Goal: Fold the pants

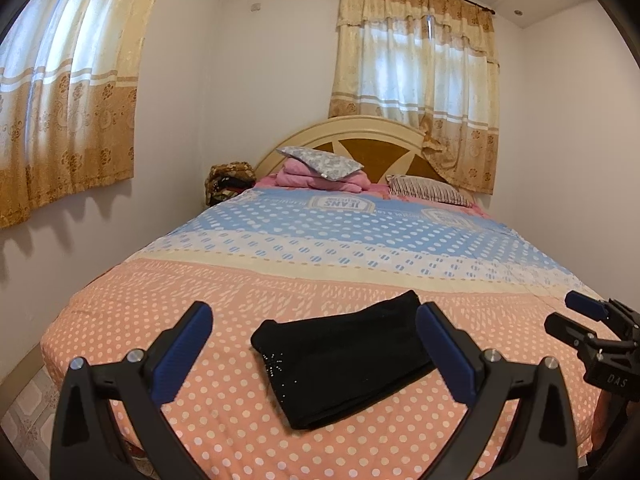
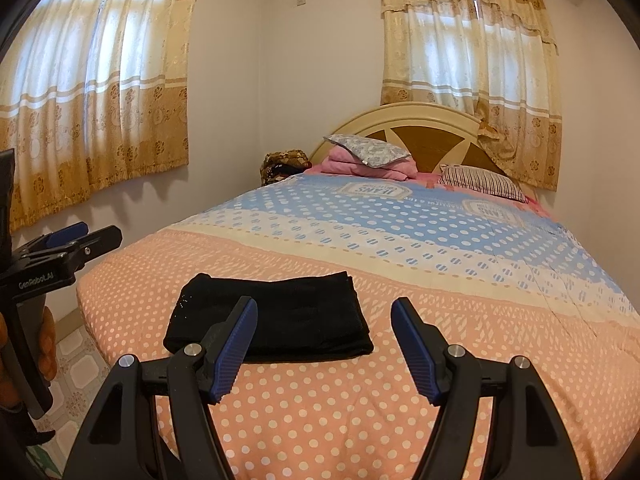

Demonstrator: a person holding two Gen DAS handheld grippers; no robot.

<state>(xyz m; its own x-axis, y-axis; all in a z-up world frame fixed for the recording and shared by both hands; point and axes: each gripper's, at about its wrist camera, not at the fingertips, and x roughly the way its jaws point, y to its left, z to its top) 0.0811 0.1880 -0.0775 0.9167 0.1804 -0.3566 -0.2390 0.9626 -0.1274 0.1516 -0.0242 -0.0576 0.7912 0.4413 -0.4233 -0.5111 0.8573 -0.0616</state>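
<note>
Black pants [image 1: 344,360] lie folded into a compact rectangle on the bed's dotted orange cover near the foot end, also seen in the right wrist view as the pants [image 2: 288,312]. My left gripper [image 1: 314,322] hovers open above them, nothing between its blue pads. My right gripper [image 2: 324,316] is open too, held just over the pants' right part without touching. Each gripper shows at the other view's edge: the right gripper [image 1: 588,312] and the left gripper [image 2: 80,236].
The bed [image 1: 360,240] fills the room, with pillows and a pink blanket [image 1: 320,178] at the headboard. Walls and curtained windows stand left and behind. Tiled floor [image 2: 76,364] shows at the left. A hand [image 2: 44,344] grips the left tool.
</note>
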